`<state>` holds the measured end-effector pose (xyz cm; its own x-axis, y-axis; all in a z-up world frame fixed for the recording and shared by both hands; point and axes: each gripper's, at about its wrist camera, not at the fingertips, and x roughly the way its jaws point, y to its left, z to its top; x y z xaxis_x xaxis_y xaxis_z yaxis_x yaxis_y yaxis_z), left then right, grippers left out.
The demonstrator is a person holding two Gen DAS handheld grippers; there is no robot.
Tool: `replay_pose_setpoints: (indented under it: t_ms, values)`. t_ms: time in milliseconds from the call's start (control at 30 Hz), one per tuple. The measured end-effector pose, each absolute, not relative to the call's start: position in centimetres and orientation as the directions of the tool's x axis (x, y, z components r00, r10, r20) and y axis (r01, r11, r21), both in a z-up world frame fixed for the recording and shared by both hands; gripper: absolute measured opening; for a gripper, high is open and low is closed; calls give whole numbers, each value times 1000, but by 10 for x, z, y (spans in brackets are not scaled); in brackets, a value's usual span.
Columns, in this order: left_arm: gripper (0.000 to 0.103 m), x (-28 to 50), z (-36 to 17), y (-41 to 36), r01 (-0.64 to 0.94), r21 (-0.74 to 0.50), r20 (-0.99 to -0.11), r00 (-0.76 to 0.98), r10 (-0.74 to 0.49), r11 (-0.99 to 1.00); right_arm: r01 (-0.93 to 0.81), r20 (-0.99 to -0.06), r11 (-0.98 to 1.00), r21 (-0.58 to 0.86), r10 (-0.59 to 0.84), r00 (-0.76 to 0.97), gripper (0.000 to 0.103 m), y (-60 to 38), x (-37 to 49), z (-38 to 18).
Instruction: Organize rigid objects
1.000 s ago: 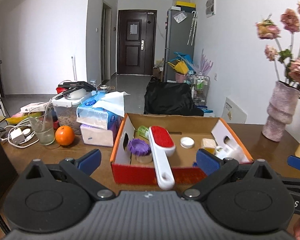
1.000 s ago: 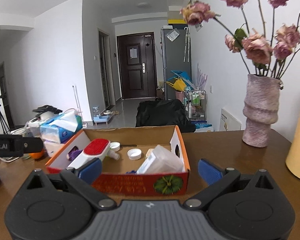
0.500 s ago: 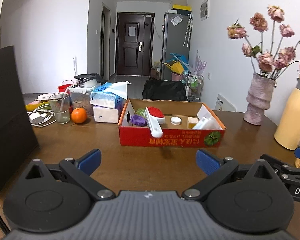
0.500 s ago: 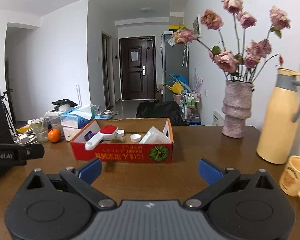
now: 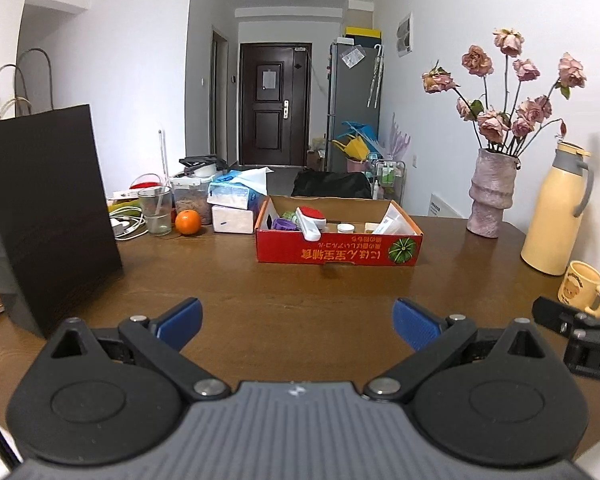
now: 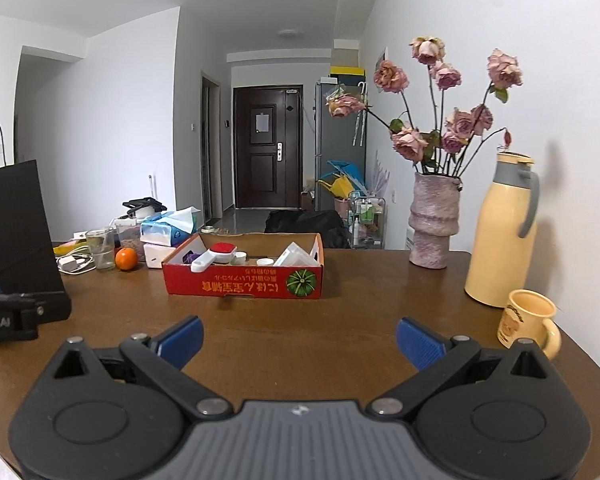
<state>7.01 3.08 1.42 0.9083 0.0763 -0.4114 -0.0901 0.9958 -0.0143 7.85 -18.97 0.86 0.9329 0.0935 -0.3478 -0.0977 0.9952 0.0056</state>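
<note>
A red cardboard box [image 5: 338, 249] [image 6: 244, 282] sits mid-table on the brown wood. Inside it lie a white lint brush with a red pad [image 5: 310, 222] [image 6: 216, 255], a purple lid [image 5: 283, 224], white caps [image 5: 345, 228] and a clear plastic case [image 5: 392, 220] [image 6: 296, 254]. My left gripper [image 5: 296, 320] is open and holds nothing, well back from the box near the front edge. My right gripper [image 6: 298, 338] is open too, equally far back. Its body [image 5: 580, 340] shows at the right of the left wrist view.
A black paper bag [image 5: 48, 208] stands at the left. Behind the box are a tissue pack [image 5: 236, 196], an orange [image 5: 188, 222], a glass [image 5: 156, 210] and cables. At the right stand a vase of dried roses [image 6: 434, 222], a yellow thermos [image 6: 504, 232] and a mug [image 6: 528, 322].
Both grippers have pulled back from right at the box to the table's front edge, staying open. The box contents have not moved.
</note>
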Motion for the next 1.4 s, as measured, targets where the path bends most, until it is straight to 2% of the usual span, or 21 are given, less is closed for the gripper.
replay_pose_setpoints:
  t_ms: [1400]
  values:
    - [103, 55, 11, 36, -89, -45, -417, 907, 62, 995, -93, -349, 996, -5, 85, 933, 103, -188, 64, 4]
